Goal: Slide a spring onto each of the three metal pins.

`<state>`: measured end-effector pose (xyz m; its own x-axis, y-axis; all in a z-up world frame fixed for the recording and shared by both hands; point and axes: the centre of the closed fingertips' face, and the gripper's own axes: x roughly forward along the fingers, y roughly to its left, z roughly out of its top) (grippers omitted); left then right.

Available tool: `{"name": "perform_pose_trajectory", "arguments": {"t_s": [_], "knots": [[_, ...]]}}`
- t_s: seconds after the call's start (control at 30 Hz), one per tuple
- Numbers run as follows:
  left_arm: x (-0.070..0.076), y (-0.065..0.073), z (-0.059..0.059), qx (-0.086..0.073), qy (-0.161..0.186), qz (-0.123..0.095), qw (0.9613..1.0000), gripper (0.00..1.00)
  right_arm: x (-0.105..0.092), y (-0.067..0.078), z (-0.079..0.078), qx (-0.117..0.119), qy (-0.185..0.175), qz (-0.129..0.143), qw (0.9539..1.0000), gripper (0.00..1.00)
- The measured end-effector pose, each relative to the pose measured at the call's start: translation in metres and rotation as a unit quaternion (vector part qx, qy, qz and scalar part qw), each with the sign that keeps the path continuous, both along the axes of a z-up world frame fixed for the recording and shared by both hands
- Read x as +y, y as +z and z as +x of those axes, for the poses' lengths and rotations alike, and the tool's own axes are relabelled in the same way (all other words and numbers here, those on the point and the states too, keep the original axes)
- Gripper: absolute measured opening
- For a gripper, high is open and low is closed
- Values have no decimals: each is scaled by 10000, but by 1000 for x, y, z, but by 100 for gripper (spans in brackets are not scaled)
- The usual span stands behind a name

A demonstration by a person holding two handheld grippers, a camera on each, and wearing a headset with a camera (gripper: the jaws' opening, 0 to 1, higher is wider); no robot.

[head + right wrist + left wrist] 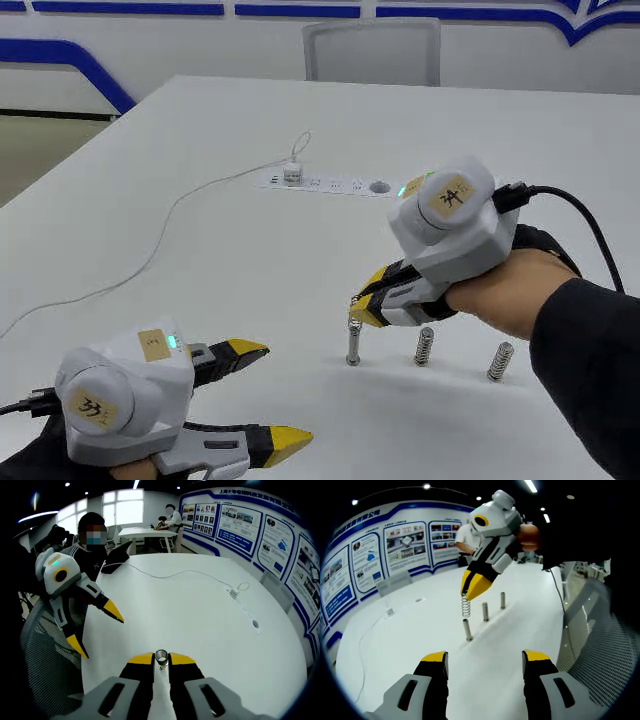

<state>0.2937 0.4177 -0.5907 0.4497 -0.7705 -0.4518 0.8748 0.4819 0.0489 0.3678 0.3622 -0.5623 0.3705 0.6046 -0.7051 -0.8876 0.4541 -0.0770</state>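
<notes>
My right gripper (357,305) is shut on a spring (465,605) and holds it upright just above the bare left-most pin (353,342). Seen end-on in the right gripper view, the spring (160,656) sits between the yellow jaw tips of the right gripper (160,660). To the right stand two more pins, each with a spring (424,346) (500,361) around it. In the left gripper view the bare pin (468,630) is nearest. My left gripper (280,392) rests open at the lower left, with nothing between its fingers.
A white power strip (320,183) lies further back on the white table (230,250), with a thin cable (150,255) trailing to the left. A grey chair (372,50) stands at the far edge. The right gripper's black cord (590,225) hangs off to the right.
</notes>
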Motion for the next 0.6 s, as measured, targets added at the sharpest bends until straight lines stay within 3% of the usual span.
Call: {"name": "perform_pose_trajectory", "arguments": {"t_s": [0.6], "knots": [[2, -1, 1, 17, 35, -19, 10000, 61, 0, -13, 5, 146, -45, -74, 9999, 12]]}}
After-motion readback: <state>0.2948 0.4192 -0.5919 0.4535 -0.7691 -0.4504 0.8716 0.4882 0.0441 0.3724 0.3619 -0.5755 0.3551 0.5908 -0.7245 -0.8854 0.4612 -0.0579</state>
